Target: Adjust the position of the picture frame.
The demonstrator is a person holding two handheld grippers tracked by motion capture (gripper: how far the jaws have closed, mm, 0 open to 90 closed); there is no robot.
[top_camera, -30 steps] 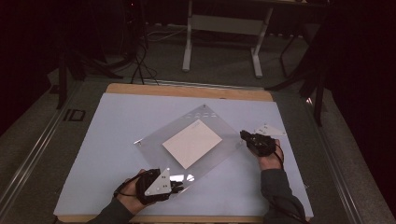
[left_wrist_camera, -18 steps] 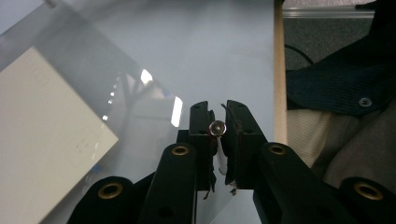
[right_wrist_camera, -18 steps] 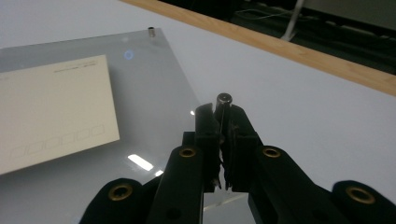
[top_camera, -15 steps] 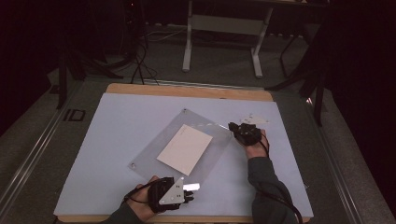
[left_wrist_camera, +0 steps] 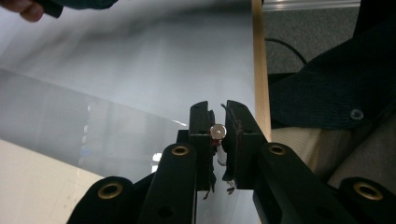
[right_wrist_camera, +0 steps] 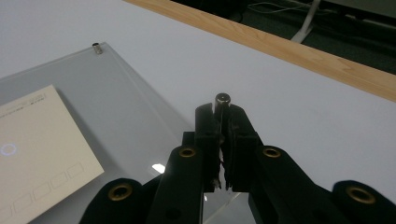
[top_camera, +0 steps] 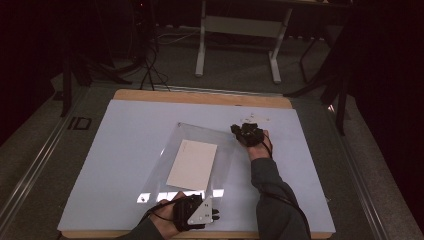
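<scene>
Right gripper view: a corner stud (right_wrist_camera: 222, 98) is being pinched by the right gripper (right_wrist_camera: 223, 116); a far stud (right_wrist_camera: 97, 48) at ten o'clock; the left gripper (left_wrist_camera: 218, 122) is being closed on another stud (left_wrist_camera: 216, 131) of the clear sheet (top_camera: 200, 150).

Left gripper (left_wrist_camera: 218, 135) pinching a small round silver metal stud (left_wrist_camera: 216, 131)

Clear acrylic sheet (left_wrist_camera: 84, 135) lies beside the table's wooden edge (left_wrist_camera: 259, 70).

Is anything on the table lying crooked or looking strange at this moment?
Yes. The clear acrylic sheet lies askew, turned against the table edges, with the white card tilted the same way. Each gripper, left and right, pinches a corner stud.
</scene>
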